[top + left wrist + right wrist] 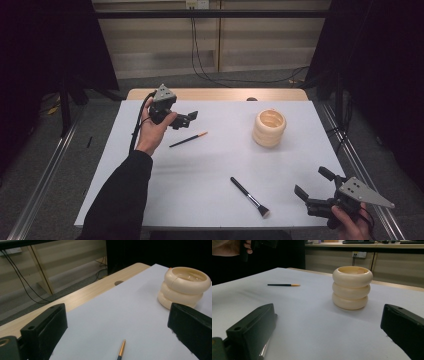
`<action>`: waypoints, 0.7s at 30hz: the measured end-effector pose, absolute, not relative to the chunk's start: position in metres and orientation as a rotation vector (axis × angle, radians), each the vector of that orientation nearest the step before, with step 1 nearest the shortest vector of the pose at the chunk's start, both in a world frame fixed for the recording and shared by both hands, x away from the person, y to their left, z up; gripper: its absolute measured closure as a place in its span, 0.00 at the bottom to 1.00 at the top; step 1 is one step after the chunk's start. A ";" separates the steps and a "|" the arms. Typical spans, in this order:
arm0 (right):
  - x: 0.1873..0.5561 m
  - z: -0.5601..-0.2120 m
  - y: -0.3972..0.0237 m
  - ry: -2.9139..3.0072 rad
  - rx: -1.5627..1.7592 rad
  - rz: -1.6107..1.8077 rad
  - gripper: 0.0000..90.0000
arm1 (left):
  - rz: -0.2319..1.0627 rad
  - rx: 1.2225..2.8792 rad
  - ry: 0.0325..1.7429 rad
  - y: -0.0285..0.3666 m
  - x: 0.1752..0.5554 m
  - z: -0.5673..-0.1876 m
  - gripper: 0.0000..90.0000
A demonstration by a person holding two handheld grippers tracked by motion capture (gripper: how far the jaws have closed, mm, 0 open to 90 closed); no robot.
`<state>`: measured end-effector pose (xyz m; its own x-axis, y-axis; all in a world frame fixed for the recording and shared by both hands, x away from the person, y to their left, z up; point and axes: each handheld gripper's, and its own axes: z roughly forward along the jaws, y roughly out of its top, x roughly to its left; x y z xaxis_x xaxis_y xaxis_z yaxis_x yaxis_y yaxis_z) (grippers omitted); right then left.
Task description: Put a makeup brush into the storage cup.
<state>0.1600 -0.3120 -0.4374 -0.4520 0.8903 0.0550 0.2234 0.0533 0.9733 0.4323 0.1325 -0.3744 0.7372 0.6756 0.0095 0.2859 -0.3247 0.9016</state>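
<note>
The left gripper (pixel 186 119) hangs above the table (pixel 210 160) with jaws wide apart, holding nothing; the thin brush (pixel 188 139) lies just below and in front of it. The right gripper (pixel 315 184) sits at the near right corner, jaws also wide apart and empty, with the makeup brush (pixel 249 196) lying to its left. The cream ringed pot (pixel 269 128) stands upright, well apart from both; its inside looks empty.

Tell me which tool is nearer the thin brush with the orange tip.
Left. The left tool hovers just above and left of the thin brush, jaws open. The right tool is far off at the table's near right corner, closer to the makeup brush.
</note>
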 end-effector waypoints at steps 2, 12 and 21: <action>0.160 -0.438 -0.312 1.740 1.118 1.434 0.00 | 0.460 1.942 0.739 0.132 0.435 -0.375 0.02; 0.160 -0.438 -0.312 1.757 1.125 1.424 0.00 | 0.419 2.113 0.800 0.121 0.443 -0.377 0.03; 0.160 -0.438 -0.311 1.757 1.127 1.426 0.00 | 0.347 2.252 0.820 0.119 0.448 -0.383 0.05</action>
<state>0.1599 -0.3114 -0.4382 -0.4563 0.8880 0.0571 0.2385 0.0603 0.9693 0.4481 0.1188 -0.3827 0.7631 0.6462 0.0103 0.4569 -0.5507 0.6985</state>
